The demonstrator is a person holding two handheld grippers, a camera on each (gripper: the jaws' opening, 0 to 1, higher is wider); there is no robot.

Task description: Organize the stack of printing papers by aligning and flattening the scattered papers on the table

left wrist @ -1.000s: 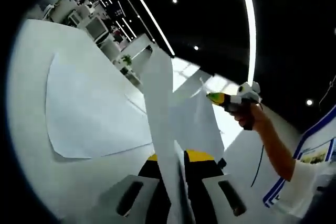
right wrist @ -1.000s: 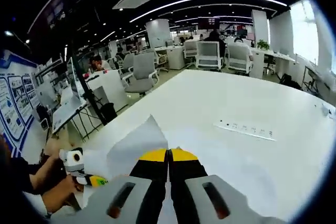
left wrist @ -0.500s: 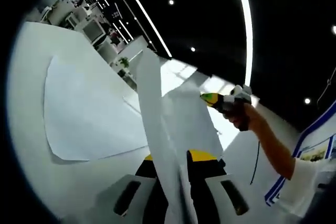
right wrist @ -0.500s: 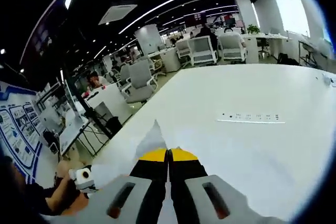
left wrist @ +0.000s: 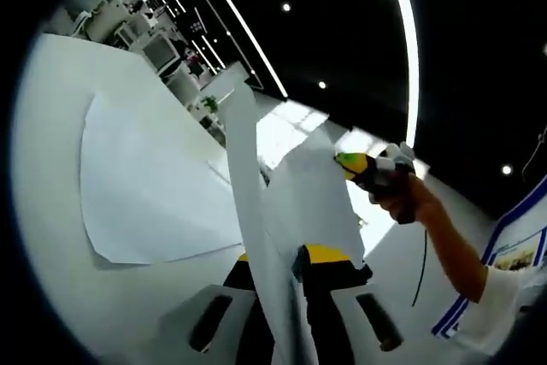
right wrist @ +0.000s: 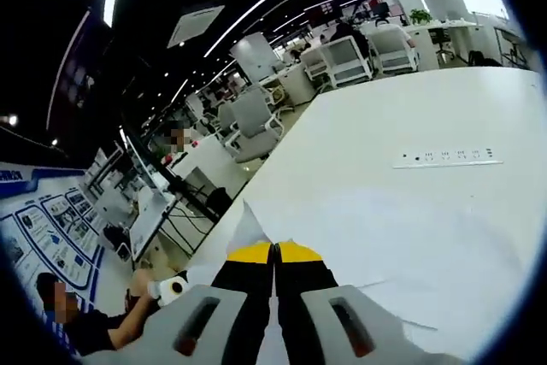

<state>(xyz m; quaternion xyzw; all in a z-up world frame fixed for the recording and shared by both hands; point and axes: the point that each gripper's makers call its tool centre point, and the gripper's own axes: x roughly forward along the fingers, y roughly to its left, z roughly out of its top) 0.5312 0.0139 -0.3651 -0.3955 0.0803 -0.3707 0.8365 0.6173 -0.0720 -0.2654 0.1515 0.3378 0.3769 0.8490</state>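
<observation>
In the left gripper view, my left gripper (left wrist: 289, 261) is shut on a stack of white papers (left wrist: 256, 194) that rises edge-on from between its yellow-tipped jaws. The sheets bend away to the right, where a hand holds my right gripper (left wrist: 352, 161) shut on their far edge. A loose sheet (left wrist: 145, 185) lies flat on the white table (left wrist: 51, 126) to the left. In the right gripper view, my right gripper (right wrist: 274, 253) is shut, and a corner of the papers (right wrist: 250, 224) sticks out past its tips. The left gripper (right wrist: 175, 288) shows at lower left, in a hand.
A white power strip (right wrist: 449, 157) lies on the table (right wrist: 410, 108) at the right of the right gripper view, and a flat sheet's edge (right wrist: 402, 284) shows near the jaws. Office chairs (right wrist: 256, 117), desks and seated people stand beyond the table's far edge.
Both cameras have shifted a little while each gripper keeps its hold on the papers. The right gripper view has swung, so the table and power strip sit further right.
</observation>
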